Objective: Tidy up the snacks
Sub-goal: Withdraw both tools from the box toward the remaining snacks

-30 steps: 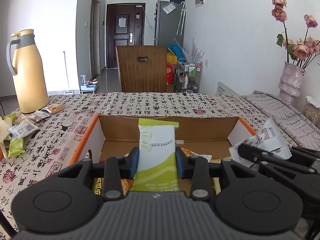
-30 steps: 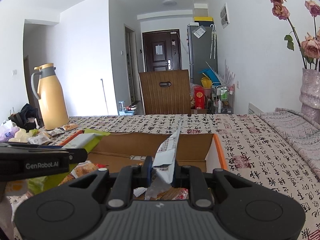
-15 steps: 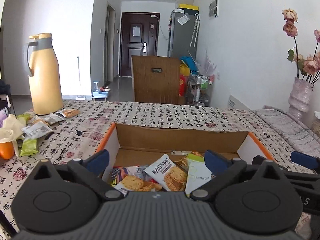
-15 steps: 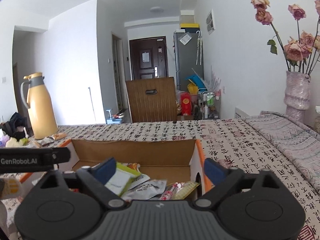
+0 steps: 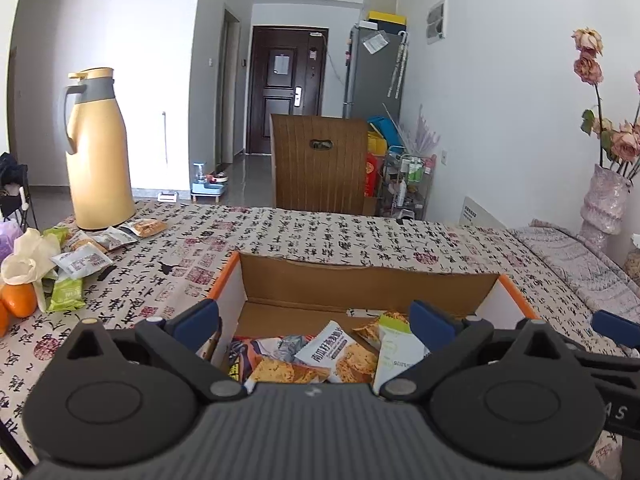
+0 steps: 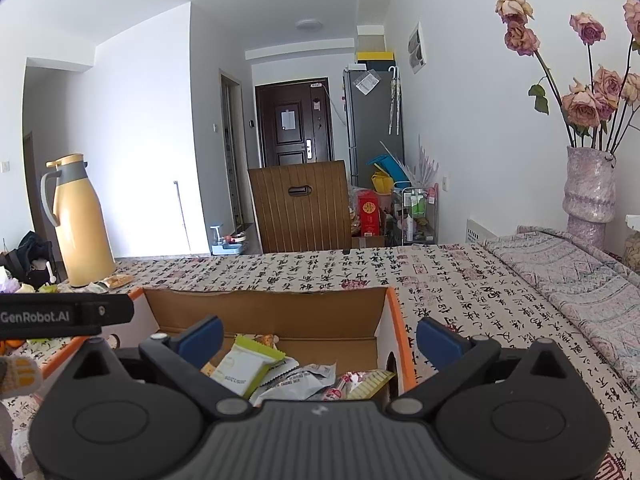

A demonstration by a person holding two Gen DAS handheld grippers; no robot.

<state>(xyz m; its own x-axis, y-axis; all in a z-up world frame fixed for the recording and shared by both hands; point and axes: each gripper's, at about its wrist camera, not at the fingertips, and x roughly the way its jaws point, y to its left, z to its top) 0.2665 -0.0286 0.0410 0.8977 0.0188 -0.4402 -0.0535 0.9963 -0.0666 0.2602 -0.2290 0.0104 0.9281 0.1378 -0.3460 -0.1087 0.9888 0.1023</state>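
An open cardboard box [image 5: 360,284] with orange edges sits on the patterned tablecloth and holds several snack packets. A green-and-white packet [image 5: 396,354] and a biscuit packet [image 5: 340,354] lie loose inside. My left gripper [image 5: 314,320] is open above the box's near side, with nothing between its fingers. My right gripper [image 6: 320,338] hovers over the right half of the box [image 6: 264,312]; its jaws are opening and empty. Below it lie the green-and-white packet [image 6: 246,368] and a silver packet [image 6: 304,378]. More loose snack packets [image 5: 80,260] lie on the table at the left.
A yellow thermos jug [image 5: 98,152] stands at the far left, with an orange [image 5: 18,300] and a green packet [image 5: 66,294] nearer. A vase of dried roses [image 6: 588,196] stands at the right. A wooden chair back [image 5: 320,168] rises behind the table.
Both grippers opened and let go. The green-and-white packet fell from the left one and the silver-white packet from the right one; both now lie in the box.
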